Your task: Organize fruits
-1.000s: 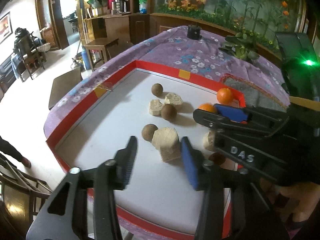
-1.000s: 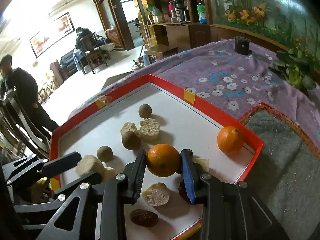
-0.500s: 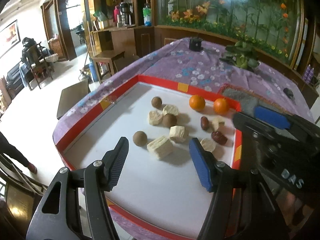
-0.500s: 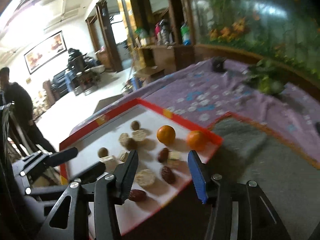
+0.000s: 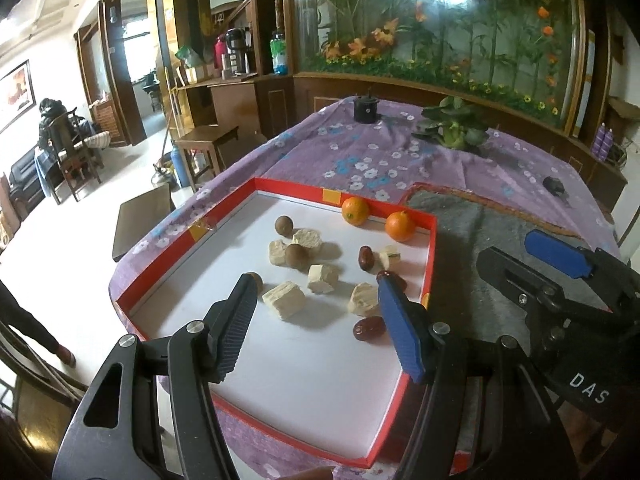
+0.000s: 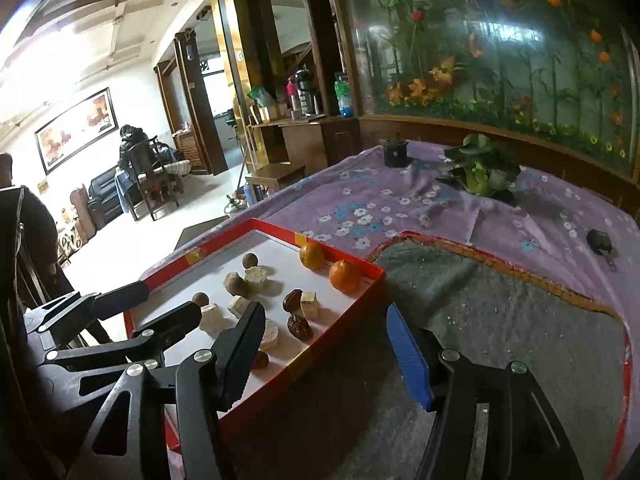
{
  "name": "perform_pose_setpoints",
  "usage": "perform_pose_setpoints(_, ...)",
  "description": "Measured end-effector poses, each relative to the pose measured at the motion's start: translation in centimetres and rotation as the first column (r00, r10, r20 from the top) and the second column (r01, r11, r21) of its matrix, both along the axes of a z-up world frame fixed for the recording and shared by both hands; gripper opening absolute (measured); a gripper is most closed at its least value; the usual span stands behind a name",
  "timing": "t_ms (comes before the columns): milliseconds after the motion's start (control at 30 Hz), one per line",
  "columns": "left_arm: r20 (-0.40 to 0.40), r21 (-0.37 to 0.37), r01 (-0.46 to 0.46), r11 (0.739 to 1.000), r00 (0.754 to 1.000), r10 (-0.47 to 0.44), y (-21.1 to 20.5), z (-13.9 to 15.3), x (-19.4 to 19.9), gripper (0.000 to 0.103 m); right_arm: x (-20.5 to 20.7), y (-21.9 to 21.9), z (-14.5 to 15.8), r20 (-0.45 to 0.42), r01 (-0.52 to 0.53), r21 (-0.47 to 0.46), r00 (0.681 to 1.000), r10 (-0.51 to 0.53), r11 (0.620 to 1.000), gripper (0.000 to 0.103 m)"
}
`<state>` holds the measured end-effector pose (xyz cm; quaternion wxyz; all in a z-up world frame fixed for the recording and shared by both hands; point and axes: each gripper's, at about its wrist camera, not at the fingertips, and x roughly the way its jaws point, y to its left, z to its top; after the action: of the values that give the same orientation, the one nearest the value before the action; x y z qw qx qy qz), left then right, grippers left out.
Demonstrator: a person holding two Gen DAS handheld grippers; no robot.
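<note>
A red-rimmed white tray holds two oranges at its far edge, brown round fruits, red dates and pale cut chunks. My left gripper is open and empty, raised above the tray's near part. My right gripper is open and empty, over the tray's right rim and the grey mat. The tray and oranges also show in the right wrist view.
The tray and grey mat lie on a purple flowered tablecloth. A leafy green plant and a black cup stand at the table's far side. A small dark object lies far right. People and chairs are at left.
My right gripper let go of the orange, which now rests at the tray's far edge beside the other. Both grippers pulled back and up from the tray.
</note>
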<state>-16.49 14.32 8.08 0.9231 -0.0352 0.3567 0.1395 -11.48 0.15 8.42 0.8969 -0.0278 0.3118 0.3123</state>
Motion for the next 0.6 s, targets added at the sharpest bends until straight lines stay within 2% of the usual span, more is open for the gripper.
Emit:
perform_pose_setpoints(433,0.016,0.012,0.012,1.000,1.000,-0.012,-0.64,0.41,-0.26,0.063,-1.11,-0.65,0.74,0.031,0.003,0.008,1.000,-0.003,1.000,0.062)
perform_pose_setpoints(600,0.025,0.031,0.009,0.999,1.000,-0.010,-0.84,0.40,-0.33,0.063,-0.93,-0.59,0.40,0.016,0.003,0.004,1.000,-0.003,1.000,0.062)
